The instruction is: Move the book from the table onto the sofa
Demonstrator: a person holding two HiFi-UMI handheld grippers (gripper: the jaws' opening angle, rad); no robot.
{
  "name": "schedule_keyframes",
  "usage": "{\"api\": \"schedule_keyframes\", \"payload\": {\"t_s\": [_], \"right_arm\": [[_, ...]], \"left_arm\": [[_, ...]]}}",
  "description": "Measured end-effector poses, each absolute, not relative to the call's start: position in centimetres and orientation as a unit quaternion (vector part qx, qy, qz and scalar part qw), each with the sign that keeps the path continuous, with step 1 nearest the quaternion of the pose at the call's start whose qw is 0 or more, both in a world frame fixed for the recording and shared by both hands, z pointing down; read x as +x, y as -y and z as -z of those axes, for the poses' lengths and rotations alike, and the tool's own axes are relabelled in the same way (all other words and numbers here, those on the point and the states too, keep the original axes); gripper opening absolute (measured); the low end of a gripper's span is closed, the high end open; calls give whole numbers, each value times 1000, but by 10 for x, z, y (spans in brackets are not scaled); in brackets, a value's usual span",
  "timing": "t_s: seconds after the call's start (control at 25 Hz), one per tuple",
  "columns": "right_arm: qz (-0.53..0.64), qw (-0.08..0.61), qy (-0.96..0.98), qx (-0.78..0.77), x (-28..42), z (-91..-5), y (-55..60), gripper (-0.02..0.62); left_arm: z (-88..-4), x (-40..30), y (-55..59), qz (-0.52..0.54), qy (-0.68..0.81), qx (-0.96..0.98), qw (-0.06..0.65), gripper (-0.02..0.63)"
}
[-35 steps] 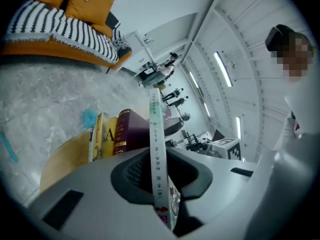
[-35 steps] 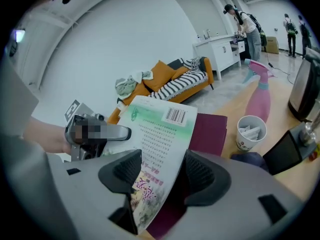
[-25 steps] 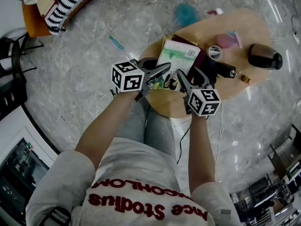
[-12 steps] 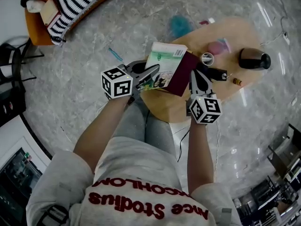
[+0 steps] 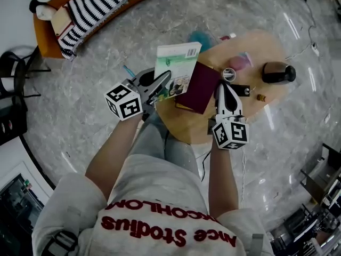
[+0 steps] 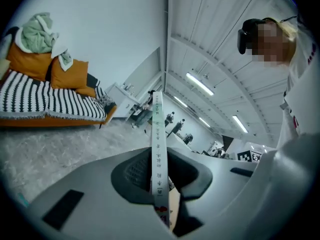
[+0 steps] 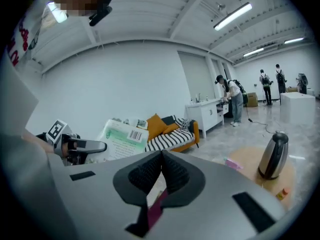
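Plainly the book [image 5: 178, 64] is off the table [image 5: 184, 122] and hangs open between the two tools, over the near left edge of the wooden top. Its green-and-white cover [image 5: 176, 57] forms the left half and its maroon cover [image 5: 198, 89] the right.

The left gripper [image 5: 161, 83] is clamped on the green-and-white half. Its own view shows the thin printed edge standing upright between the pads, pinched from both sides. The right gripper [image 5: 224, 88] is closed tight on the maroon half, and its own view shows a sliver of maroon caught low between jaws that otherwise meet.

Left behind on the tabletop are a dark kettle [image 5: 277, 72] and a pink item [image 5: 241, 62], both apart from the book.

The sofa [image 5: 98, 5], with a striped throw and orange cushions, sits at the upper left of the head view, across a stretch of marble floor and well apart from the table.

I judge the pick-up done and the carry to be the step in hand. The next move calls for both hands to travel together toward the sofa, keeping their spacing so the open book is neither pulled apart nor slackened. The right tool's hold looks slight, so it needs care. Then the book should be lowered flat onto the striped seat before either grip is let go.
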State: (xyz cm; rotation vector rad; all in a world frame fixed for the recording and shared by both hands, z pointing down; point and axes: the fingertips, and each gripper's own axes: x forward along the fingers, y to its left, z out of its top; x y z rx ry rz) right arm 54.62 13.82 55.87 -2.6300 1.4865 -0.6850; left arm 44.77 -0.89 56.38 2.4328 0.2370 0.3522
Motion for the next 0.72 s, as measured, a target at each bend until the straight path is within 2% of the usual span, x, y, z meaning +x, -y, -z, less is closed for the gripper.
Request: {"api": "schedule_keyframes", "payload": {"t_s": [0.36,0.72], "right_arm": [[154,49,-501,-850,539,-464,-124,28],[88,41,-534,-840,516,-384,-113,28]], "left_arm": [[-469,440,40,-62,-68,958,273,71],[-377,419,49,0,-65,975,214,71]]}}
